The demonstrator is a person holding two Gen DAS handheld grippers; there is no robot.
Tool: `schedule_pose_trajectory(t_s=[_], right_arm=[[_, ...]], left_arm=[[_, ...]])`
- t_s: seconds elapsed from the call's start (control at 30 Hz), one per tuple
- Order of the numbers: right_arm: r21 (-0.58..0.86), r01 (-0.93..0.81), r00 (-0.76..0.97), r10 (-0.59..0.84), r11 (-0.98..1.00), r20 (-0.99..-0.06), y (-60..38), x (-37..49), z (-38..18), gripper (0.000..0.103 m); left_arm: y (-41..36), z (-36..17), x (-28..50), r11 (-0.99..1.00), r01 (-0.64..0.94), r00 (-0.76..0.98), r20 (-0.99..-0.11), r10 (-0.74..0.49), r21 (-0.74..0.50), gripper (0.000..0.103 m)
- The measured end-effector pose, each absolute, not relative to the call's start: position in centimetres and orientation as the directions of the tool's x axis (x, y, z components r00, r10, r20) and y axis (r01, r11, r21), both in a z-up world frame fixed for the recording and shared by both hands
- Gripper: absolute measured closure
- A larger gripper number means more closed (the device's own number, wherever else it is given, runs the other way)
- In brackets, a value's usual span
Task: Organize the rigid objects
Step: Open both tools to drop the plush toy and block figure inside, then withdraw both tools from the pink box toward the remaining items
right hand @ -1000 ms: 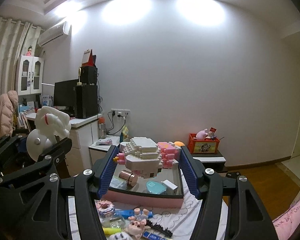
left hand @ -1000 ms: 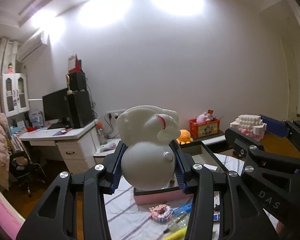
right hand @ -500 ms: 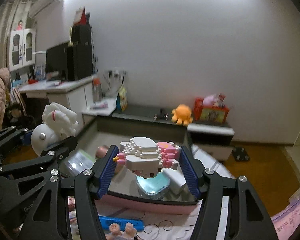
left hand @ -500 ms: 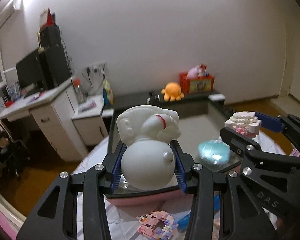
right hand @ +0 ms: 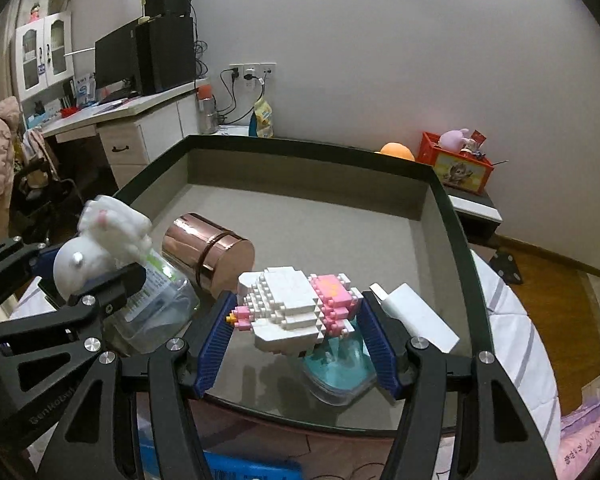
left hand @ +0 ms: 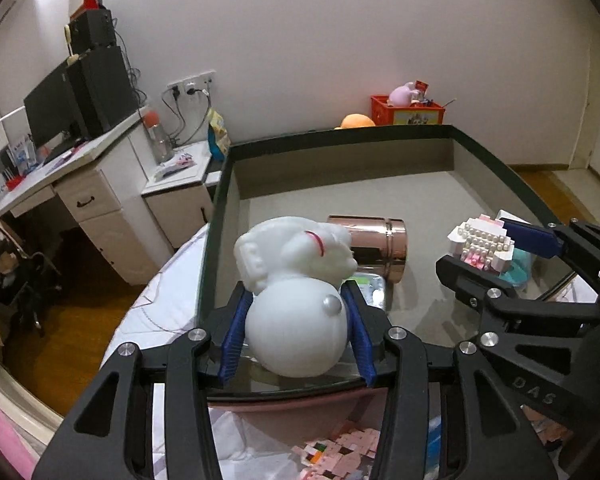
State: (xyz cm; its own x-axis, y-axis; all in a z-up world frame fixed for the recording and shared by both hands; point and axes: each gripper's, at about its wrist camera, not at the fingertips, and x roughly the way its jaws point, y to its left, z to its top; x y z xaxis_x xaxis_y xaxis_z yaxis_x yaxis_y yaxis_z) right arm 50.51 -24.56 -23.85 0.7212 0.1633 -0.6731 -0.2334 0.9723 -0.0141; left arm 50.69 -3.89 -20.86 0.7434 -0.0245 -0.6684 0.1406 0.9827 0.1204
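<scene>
A white dog-like figurine (left hand: 296,320) sits between the blue pads of my left gripper (left hand: 296,296), whose jaws are opening; the figurine leans right and looks loose. It hangs over the near left part of a grey box (left hand: 340,134) with a dark rim. My right gripper (right hand: 296,308) is shut on a white and pink brick-built figure (right hand: 292,304), held above the box's near right side. From the right wrist view, the left gripper (right hand: 80,264) and blurred figurine (right hand: 100,248) show at left. The right gripper (left hand: 500,248) and brick figure (left hand: 482,240) show in the left wrist view.
Inside the box (right hand: 300,146) lie a rose-gold canister (right hand: 208,252), a clear container with a green label (right hand: 160,304), a teal-lidded container (right hand: 340,364) and a white block (right hand: 416,316). A pink brick piece (left hand: 340,448) lies on the bedsheet in front.
Both grippers have dropped and tipped downward over the box, which now fills the views. The white figurine has tilted to the right between the left pads.
</scene>
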Motion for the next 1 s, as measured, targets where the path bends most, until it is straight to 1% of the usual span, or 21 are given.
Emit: schedule_pose_trajectory(t_s=[0.07, 0.1, 0.13, 0.17, 0.2, 0.23, 0.27, 0.4, 0.47, 0.57, 0.67, 0.73, 0.8, 0.87, 0.93, 0.97, 1.0], right_arm=[[0.019, -0.252, 0.713, 0.199, 0.968, -0.673, -24.8, 50.8, -23.7, 0.037], [0.032, -0.255, 0.708, 0.210, 0.966, -0.674, -25.0, 50.8, -23.6, 0.031], [0.042, -0.253, 0.706, 0.214, 0.966, -0.675, -25.0, 50.9, -23.6, 0.028], [0.058, -0.249, 0.705, 0.223, 0.967, -0.673, -25.2, 50.9, -23.6, 0.023], [0.086, -0.246, 0.703, 0.239, 0.965, -0.670, -25.5, 50.9, -23.5, 0.022], [0.102, -0.245, 0.703, 0.249, 0.964, -0.667, -25.7, 50.8, -23.4, 0.022], [0.114, -0.242, 0.704, 0.255, 0.963, -0.663, -25.9, 50.6, -23.2, 0.022], [0.101, -0.240, 0.714, 0.246, 0.965, -0.656, -25.6, 49.7, -22.3, 0.022], [0.080, -0.229, 0.729, 0.225, 0.970, -0.646, -25.5, 48.6, -21.5, 0.022], [0.051, -0.216, 0.764, 0.201, 0.975, -0.613, -25.7, 46.2, -19.5, 0.022], [0.023, -0.186, 0.818, 0.168, 0.982, -0.550, -26.1, 42.4, -16.7, 0.021], [0.008, -0.170, 0.854, 0.152, 0.985, -0.497, -26.3, 39.7, -15.0, 0.018], [0.000, -0.168, 0.889, 0.151, 0.986, -0.433, -26.3, 36.3, -13.2, 0.017], [-0.002, -0.159, 0.913, 0.146, 0.987, -0.380, -26.4, 33.6, -11.9, 0.016], [-0.014, -0.151, 0.928, 0.137, 0.989, -0.346, -26.4, 31.2, -11.0, 0.014], [-0.013, -0.148, 0.935, 0.136, 0.989, -0.328, -26.5, 30.3, -10.7, 0.011], [-0.015, -0.145, 0.942, 0.133, 0.989, -0.308, -26.5, 29.1, -10.4, 0.000]], left_arm=[[-3.4, -20.6, 50.5, 0.985, 0.121, 0.751, -0.660, -0.007, 0.127, 0.044], [-3.1, -20.4, 50.2, 0.986, 0.118, 0.754, -0.657, -0.009, 0.122, 0.043], [-2.7, -20.2, 50.0, 0.987, 0.112, 0.757, -0.653, -0.010, 0.114, 0.037], [-2.4, -19.9, 49.7, 0.989, 0.101, 0.763, -0.646, -0.008, 0.107, 0.029], [-2.0, -19.5, 49.2, 0.991, 0.089, 0.772, -0.635, -0.003, 0.102, 0.023], [-1.8, -19.3, 48.9, 0.991, 0.088, 0.779, -0.628, -0.007, 0.099, 0.012], [-1.7, -19.0, 48.5, 0.992, 0.091, 0.784, -0.621, -0.013, 0.093, 0.008], [-1.4, -17.5, 46.5, 0.990, 0.080, 0.809, -0.588, 0.003, 0.115, 0.008], [-1.3, -16.6, 45.2, 0.989, 0.090, 0.824, -0.567, -0.009, 0.115, 0.006], [-1.1, -15.0, 43.0, 0.991, 0.081, 0.847, -0.531, -0.009, 0.111, 0.006], [-0.9, -12.7, 39.3, 0.993, 0.052, 0.891, -0.455, 0.001, 0.103, 0.002], [-0.8, -11.4, 37.1, 0.995, 0.036, 0.912, -0.410, 0.006, 0.095, 0.000], [-0.9, -9.8, 33.9, 0.996, 0.018, 0.937, -0.349, 0.013, 0.086, 0.000], [-1.1, -8.8, 31.6, 0.996, -0.001, 0.951, -0.309, 0.029, 0.088, 0.000], [-1.3, -8.0, 29.3, 0.996, -0.024, 0.959, -0.278, 0.049, 0.091, 0.000], [-1.3, -7.7, 27.8, 0.997, -0.022, 0.965, -0.259, 0.043, 0.080, 0.000], [-1.4, -7.5, 27.0, 0.997, -0.022, 0.966, -0.254, 0.040, 0.075, 0.000]])
